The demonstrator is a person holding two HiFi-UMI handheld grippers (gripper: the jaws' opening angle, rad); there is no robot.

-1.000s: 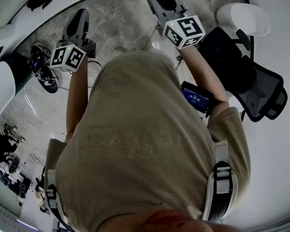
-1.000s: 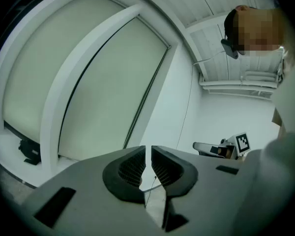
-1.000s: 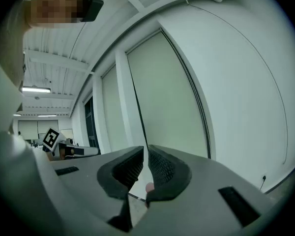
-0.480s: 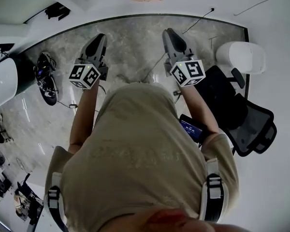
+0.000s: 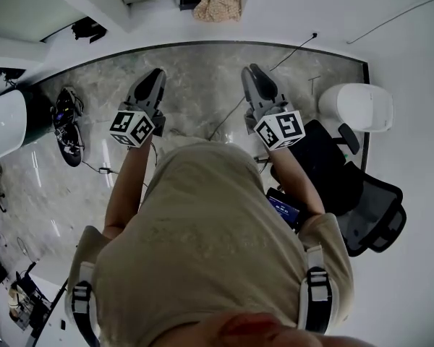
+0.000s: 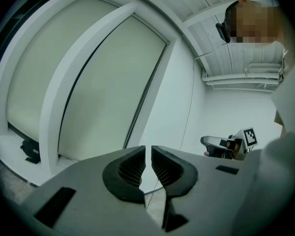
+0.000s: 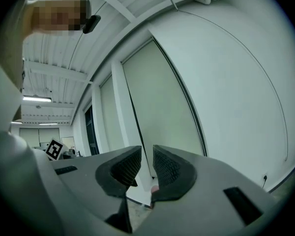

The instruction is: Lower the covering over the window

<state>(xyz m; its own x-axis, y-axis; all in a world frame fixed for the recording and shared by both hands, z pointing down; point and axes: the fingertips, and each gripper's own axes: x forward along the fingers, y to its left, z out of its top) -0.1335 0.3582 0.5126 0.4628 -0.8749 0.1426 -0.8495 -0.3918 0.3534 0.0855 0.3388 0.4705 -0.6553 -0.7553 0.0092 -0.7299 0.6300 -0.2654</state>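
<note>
Pale blinds (image 6: 108, 87) hang low over both window panels, close to the sill; the right gripper view also shows a blind (image 7: 162, 102) drawn down. My left gripper (image 6: 148, 149) points at the window, its jaws all but together with nothing between them. My right gripper (image 7: 147, 151) also faces the window; its jaws are opening with an empty gap. From the head view, the left gripper (image 5: 156, 73) and right gripper (image 5: 249, 71) are held out side by side over the marble floor. A thin cord (image 6: 189, 107) hangs down the white wall.
A black office chair (image 5: 369, 208) and a white rounded seat (image 5: 358, 107) stand to my right. Cables and dark gear (image 5: 65, 121) lie on the floor at left. A crumpled cloth (image 5: 217, 6) sits at the window's foot. A small screen (image 5: 283, 210) rides on the right forearm.
In the head view both grippers have drawn closer together and lower in the picture. The wall and the window's foot have come into sight at the top.
</note>
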